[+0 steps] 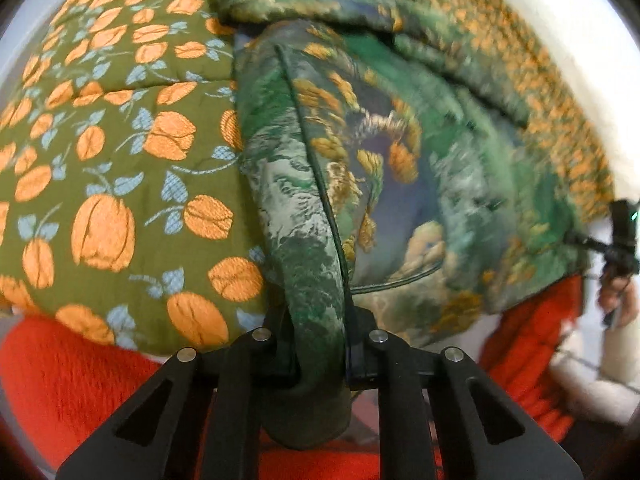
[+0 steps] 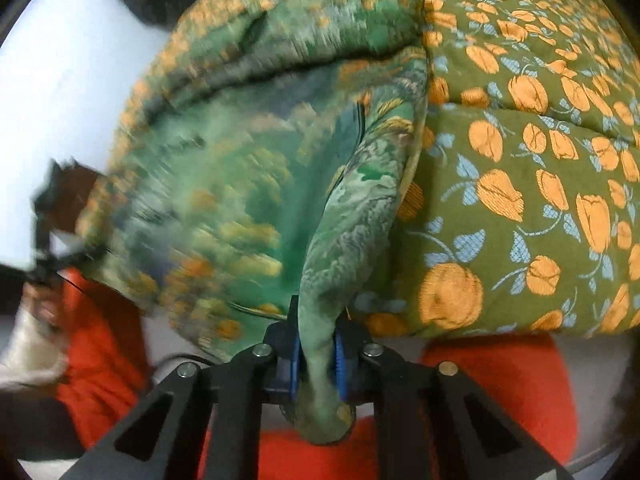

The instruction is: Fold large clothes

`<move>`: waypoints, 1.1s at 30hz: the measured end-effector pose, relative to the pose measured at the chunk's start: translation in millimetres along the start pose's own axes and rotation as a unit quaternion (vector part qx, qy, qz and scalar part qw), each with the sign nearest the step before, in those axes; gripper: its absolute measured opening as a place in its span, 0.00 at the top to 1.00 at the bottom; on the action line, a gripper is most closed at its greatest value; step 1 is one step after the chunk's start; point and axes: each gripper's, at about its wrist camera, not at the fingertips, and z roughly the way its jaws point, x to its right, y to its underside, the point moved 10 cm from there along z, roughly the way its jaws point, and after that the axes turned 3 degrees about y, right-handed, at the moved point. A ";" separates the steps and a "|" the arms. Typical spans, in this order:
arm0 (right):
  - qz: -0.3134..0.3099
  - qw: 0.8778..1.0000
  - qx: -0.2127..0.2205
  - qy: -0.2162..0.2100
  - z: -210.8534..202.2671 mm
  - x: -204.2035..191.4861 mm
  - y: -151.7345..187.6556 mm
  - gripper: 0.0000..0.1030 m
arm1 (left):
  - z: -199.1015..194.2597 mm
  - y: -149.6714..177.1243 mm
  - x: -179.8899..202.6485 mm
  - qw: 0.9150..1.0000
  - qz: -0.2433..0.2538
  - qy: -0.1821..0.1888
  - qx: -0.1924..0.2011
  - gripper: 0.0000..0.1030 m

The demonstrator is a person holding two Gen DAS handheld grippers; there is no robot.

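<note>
I have both grippers clamped on the same green scenic-print garment (image 1: 400,152). My left gripper (image 1: 320,360) has its fingers (image 1: 366,354) clenched on a rolled, piped edge of the cloth, which bunches between them and hangs out below. My right gripper (image 2: 316,360) does likewise: its blue-padded fingers (image 2: 340,354) pinch a twisted fold of the garment's hem.

The garment lies draped over an olive quilt with orange flowers (image 1: 120,152), spreading away from both grips. The quilt's near edge ends above an orange-red knit fabric (image 1: 72,380) at the bottom of both views. Open white room shows only along the outer side of the garment.

The left view catches my right hand (image 1: 620,300) at the far right border, gripping its tool beyond the garment's corner. The right view shows the mirror case, my left hand (image 2: 40,304) blurred at the left border, with a white sleeve (image 2: 28,352) below. Both grippers point steeply downward at the cloth.
</note>
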 end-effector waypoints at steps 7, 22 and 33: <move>0.038 0.996 0.025 -0.076 -42.2 -16.3 -3.6 0.88 | -28.1 39.9 -7.3 0.999 -0.018 0.018 -0.021 0.87; 0.097 0.971 0.084 -0.200 -84.5 -64.1 -9.0 0.88 | -125.0 26.2 -12.7 0.991 -0.056 0.119 0.014 0.87; 0.149 0.955 0.192 -0.169 -33.7 6.8 -210.0 0.88 | -89.5 -195.6 -41.8 0.971 -0.140 0.160 0.108 0.79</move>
